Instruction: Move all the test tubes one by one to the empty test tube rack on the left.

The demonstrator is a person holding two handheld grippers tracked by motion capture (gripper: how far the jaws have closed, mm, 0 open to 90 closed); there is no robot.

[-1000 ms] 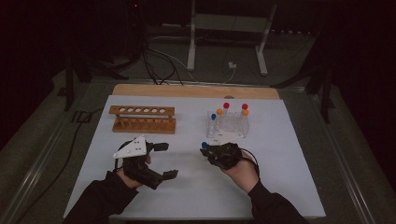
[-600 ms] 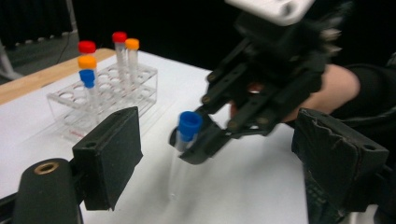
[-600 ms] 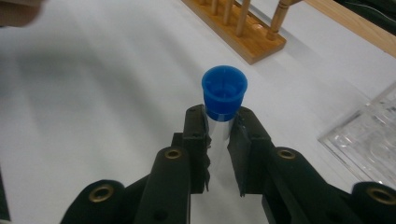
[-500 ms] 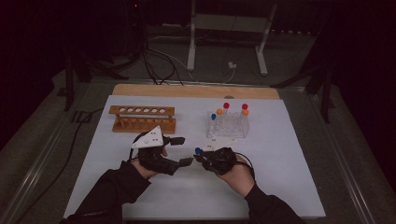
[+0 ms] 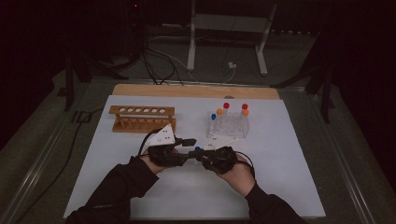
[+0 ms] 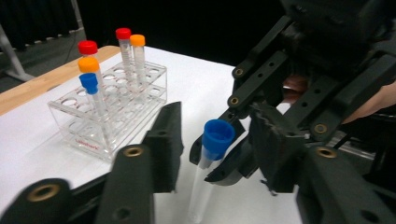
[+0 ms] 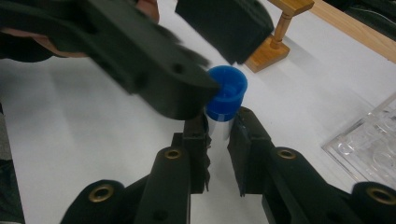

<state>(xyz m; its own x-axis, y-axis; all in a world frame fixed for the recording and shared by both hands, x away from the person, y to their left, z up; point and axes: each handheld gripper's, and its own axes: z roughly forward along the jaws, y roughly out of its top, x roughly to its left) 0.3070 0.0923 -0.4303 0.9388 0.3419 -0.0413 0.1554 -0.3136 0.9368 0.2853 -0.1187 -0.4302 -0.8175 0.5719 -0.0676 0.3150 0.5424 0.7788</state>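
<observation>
Five capped tubes, two racks.

Blue cap on clear tube — black tools, seemingly white table.

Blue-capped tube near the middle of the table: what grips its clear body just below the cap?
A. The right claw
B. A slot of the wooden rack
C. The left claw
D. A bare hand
A. In the right gripper view the right claw has its jaws pressed on the clear body of the blue-capped tube just under the cap, while the left claw only brackets the cap.
</observation>
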